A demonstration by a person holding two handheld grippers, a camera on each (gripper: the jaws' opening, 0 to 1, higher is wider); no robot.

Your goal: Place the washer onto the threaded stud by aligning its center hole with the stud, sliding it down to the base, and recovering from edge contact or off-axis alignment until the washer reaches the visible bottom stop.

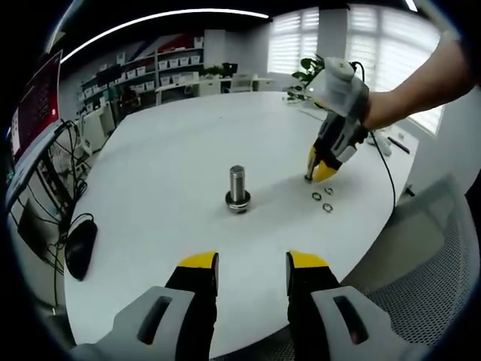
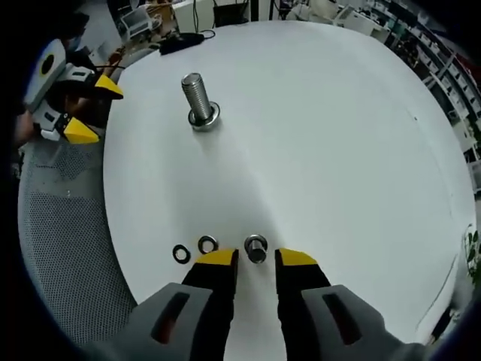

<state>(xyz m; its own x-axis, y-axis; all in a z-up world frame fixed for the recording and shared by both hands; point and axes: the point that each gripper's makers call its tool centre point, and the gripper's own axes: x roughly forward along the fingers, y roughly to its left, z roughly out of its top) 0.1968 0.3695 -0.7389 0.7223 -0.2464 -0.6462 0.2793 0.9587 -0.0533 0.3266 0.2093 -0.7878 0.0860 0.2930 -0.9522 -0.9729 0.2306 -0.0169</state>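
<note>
1. Our right gripper [image 2: 255, 259] is lowered to the white round desk [image 2: 323, 135], its yellow-tipped jaws parted with a gap between them, holding nothing.
2. Just ahead of those jaw tips in the right gripper view lies a shiny metal washer [image 2: 255, 247], flat on the desk and centred on the gap; whether the tips touch it we cannot tell.
3. Two darker washers lie beside it on the desk: one [image 2: 207, 244] just off the left jaw tip and another [image 2: 181, 253] further out toward the desk edge.
4. From the left gripper view, the right gripper [image 1: 322, 171] is tipped down onto the desk with a person's hand behind it, and two small washers [image 1: 322, 196] lie just beside its tips.
5. Our left gripper [image 1: 252, 263] hangs at the near edge of the desk, jaws apart and empty; the right gripper view shows it [image 2: 83, 109] off the desk, above a mesh chair [image 2: 68, 218].
6. Upright near the middle of the desk stands the threaded stud [image 2: 197, 98], with a ring-like base around its foot; it is well apart from all three washers.
7. Near the desk's edge in the left gripper view sits a black computer mouse [image 1: 80, 247].
</note>
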